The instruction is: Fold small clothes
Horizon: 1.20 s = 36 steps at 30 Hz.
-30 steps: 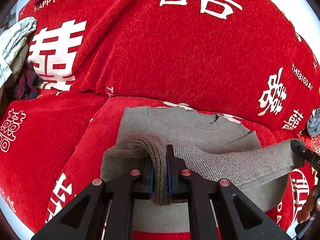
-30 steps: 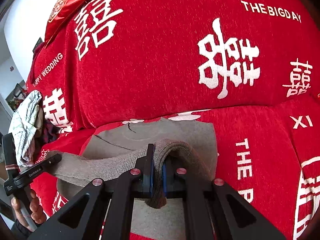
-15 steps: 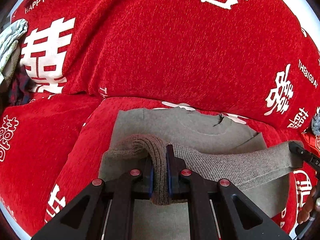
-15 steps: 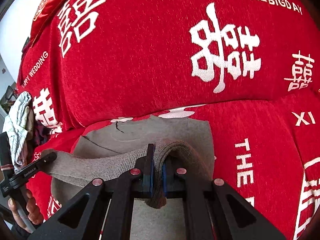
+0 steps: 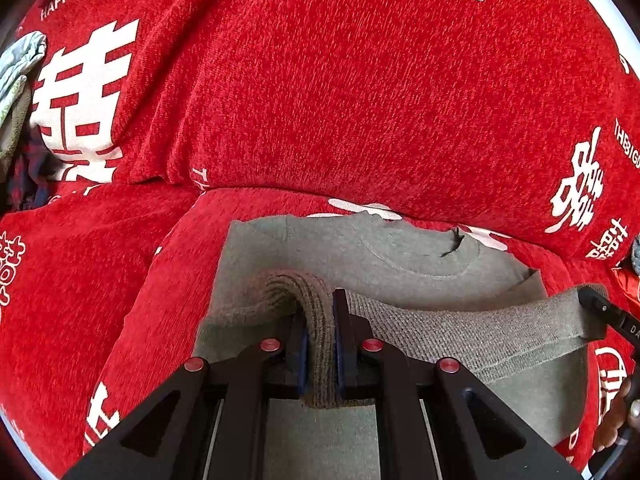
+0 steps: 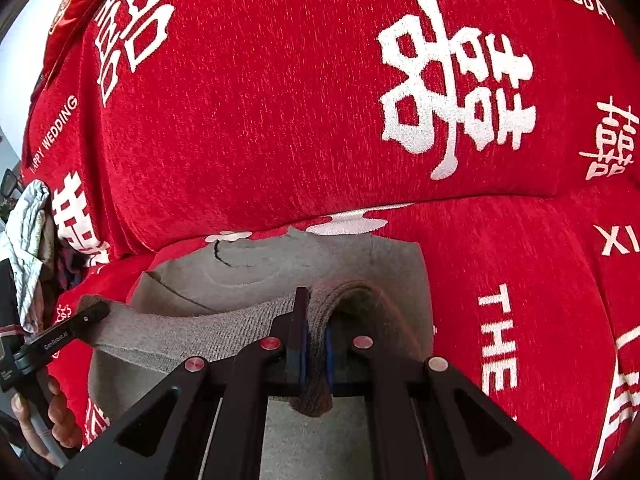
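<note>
Left wrist: clothes pile [image 5: 18, 92] far left, apart from grey sweater [image 5: 400, 256].

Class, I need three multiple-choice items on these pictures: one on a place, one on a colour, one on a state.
1. Where does the sweater lie?
A. on the sofa seat
B. on a floor
C. on a hanger

2. What colour is the sofa cover?
A. blue
B. red
C. green

3. The left gripper is:
A. open
B. out of view
C. shut on the hem

Key:
1 A, it is spread below the backrest.
2 B, red with white lettering.
3 C, ribbed cloth is pinched between its fingers.
</note>
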Each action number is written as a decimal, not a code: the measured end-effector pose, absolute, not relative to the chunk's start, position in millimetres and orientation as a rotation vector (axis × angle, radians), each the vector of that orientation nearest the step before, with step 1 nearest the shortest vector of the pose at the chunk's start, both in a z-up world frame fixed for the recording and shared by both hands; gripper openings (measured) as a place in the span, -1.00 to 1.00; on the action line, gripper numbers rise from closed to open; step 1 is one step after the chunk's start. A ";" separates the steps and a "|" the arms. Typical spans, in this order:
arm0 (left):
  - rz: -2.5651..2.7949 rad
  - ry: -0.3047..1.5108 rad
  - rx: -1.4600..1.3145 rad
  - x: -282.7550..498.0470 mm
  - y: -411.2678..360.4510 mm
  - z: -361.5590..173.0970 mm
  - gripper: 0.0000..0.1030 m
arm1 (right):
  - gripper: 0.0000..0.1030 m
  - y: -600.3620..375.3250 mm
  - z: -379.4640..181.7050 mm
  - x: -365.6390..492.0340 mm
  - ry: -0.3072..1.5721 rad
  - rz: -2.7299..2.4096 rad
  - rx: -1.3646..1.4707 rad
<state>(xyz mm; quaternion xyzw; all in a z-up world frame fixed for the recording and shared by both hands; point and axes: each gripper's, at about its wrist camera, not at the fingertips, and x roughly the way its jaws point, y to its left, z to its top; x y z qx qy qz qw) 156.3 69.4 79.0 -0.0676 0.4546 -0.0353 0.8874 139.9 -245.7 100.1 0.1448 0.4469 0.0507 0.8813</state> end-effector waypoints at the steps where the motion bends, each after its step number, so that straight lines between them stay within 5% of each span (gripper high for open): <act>1: -0.073 0.946 -0.139 157.7 69.1 78.1 -0.78 | -0.87 -245.6 98.8 142.0 0.934 0.104 0.300; 36: -0.066 1.112 -0.098 227.8 56.3 17.2 -0.77 | -0.87 -262.9 29.2 197.6 1.102 0.049 0.373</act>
